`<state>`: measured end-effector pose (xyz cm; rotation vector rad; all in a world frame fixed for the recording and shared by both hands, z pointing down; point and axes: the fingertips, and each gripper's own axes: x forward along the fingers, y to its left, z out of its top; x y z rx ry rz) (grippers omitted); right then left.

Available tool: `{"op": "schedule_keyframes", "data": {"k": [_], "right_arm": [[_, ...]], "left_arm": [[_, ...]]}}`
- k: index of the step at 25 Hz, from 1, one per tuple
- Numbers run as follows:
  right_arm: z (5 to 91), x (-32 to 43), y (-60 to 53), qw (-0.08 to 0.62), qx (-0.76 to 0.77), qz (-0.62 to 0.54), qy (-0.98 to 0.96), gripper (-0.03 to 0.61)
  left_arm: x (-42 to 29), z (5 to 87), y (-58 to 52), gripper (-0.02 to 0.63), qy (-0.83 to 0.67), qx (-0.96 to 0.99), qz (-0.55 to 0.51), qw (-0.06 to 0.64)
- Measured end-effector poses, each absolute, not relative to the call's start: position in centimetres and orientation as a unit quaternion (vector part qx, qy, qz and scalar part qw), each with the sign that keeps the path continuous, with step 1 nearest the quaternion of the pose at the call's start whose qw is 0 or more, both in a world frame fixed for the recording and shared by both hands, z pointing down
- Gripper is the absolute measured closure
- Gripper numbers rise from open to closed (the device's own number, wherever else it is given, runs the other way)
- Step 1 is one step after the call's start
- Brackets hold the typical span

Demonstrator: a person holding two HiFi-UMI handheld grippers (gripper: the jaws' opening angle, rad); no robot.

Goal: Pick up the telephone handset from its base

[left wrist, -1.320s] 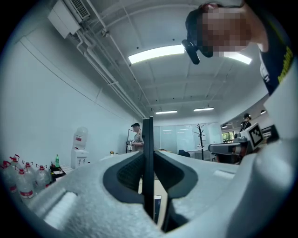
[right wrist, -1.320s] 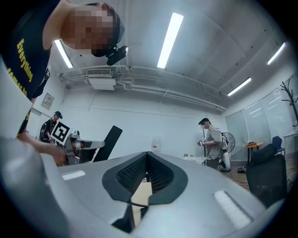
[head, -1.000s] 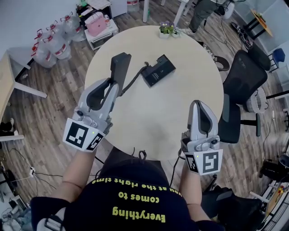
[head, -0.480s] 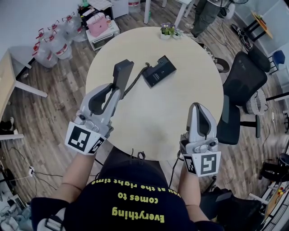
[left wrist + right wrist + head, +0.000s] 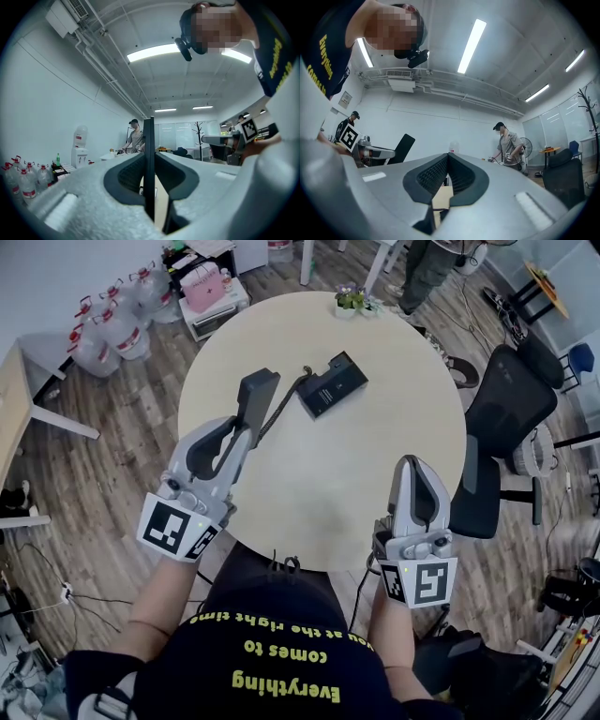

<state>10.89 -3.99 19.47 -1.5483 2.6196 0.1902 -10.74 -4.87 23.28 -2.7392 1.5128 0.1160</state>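
Left claw (image 5: 242, 430) is clamping onto the lower end of the telephone handset (image 5: 258, 393). In the left gripper view the handset is showing up as a thin black blade pinched edge-on between the pads, so that's a proper grip and not just hovering. The handset is pointing away from the person, out over the left part of the round surface (image 5: 328, 479), and it's sitting well apart from its base (image 5: 330, 387), which is lying further back near the middle. The cord (image 5: 284, 399) is running from the handset over to the base, and it's looking slack rather than tugging.

What's changing compared with a second ago? Honestly not much. The held handset is only drifting a hair, and the base isn't budging at all. I'm reading that as the lift being basically done, with the person now just holding it steady.

Right claw (image 5: 412, 468) is sitting fully closed with nothing in it, parked near the front right edge of the surface and not really taking part.
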Motion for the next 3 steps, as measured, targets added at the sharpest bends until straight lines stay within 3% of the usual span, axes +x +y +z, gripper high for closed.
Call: {"op": "schedule_keyframes", "data": {"k": [3], "right_arm": [[19.63, 11.25, -4.00, 0.047, -0.511, 0.062, 0.856, 0.568]], "left_arm": [[-10.59, 23.46, -4.97, 0.541, 0.483, -0.875, 0.037, 0.004]]}}
